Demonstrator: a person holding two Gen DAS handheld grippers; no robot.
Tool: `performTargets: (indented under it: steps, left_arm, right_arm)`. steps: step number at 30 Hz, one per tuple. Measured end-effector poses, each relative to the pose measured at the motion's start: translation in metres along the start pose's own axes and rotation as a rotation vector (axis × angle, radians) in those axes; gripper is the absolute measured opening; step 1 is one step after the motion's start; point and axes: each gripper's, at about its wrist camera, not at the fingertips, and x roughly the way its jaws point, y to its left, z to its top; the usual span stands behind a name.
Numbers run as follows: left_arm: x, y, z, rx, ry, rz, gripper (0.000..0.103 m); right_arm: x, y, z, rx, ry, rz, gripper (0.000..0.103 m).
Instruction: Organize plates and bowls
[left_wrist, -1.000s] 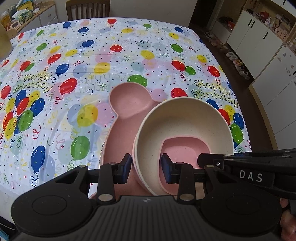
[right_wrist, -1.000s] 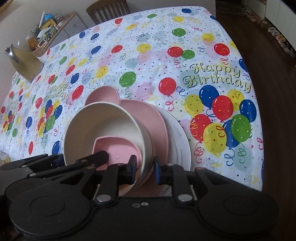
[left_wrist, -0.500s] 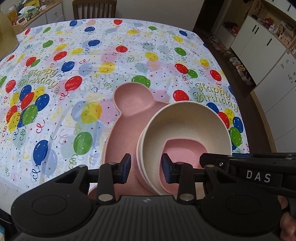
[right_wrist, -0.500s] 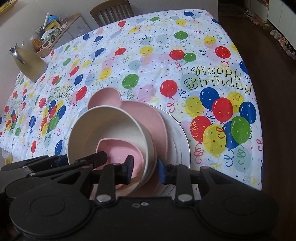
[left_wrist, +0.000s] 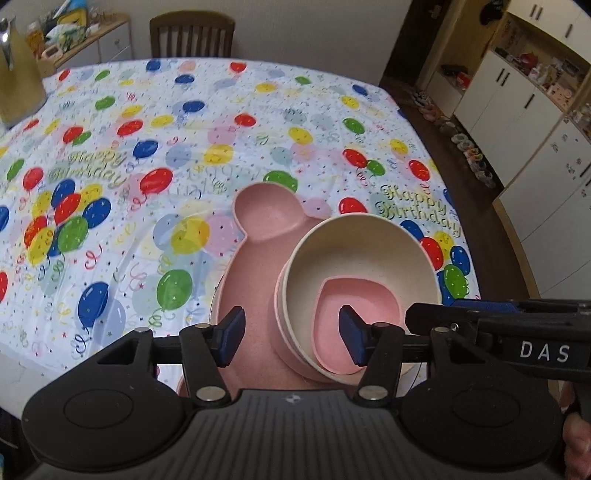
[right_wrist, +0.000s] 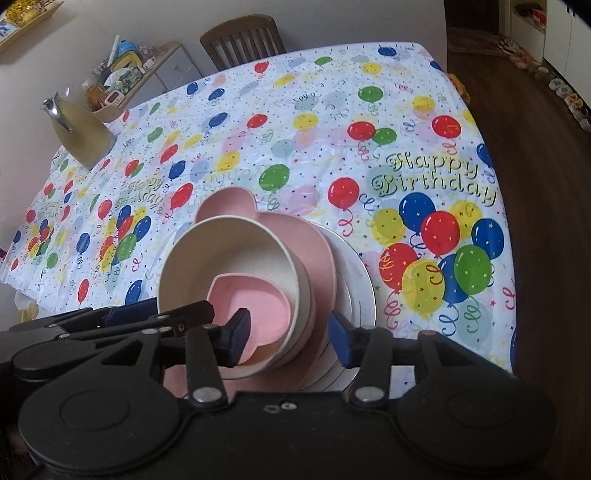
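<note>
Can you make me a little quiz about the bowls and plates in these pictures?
1. True or false: the small pink dish lies inside the cream bowl.
2. What lies at the very bottom of the stack? A) white plate B) glass cup C) wooden tray
3. Fill in: the pink plate with an ear-shaped lobe rests on a tablecloth printed with ____.

Key: 1 true. 2 A. 3 balloons. Both the left gripper and the right gripper are open, straddling the bowl's rim.
</note>
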Motion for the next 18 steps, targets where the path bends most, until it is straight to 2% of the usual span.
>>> performTargets:
  steps: [2, 7, 13, 15, 18]
  left_arm:
    - [-0.008, 0.001, -0.002, 0.008, -0.029, -0.003, 0.061]
    - [-0.028, 0.0, -0.004, 0.026, -0.087, -0.009, 0.062]
    - [-0.051, -0.003, -0.01, 0.035, -0.138, -0.023, 0.07]
    - [-0.058, -0.004, -0.013, 0.034, -0.144, -0.028, 0.078]
    - [-0.068, -0.003, -0.016, 0.02, -0.156, -0.059, 0.079]
  right_arm:
    - [-0.005, 0.0, -0.001, -0.014, -0.014, 0.009, 0.055]
    - [-0.019, 0.001, -0.004, -0.058, -0.066, 0.046, 0.064]
    - [-0.043, 0.008, -0.01, -0.135, -0.164, 0.074, 0.08]
    - [-0.051, 0.008, -0.012, -0.149, -0.19, 0.088, 0.081]
    - [-0.062, 0.009, -0.015, -0.162, -0.214, 0.104, 0.084]
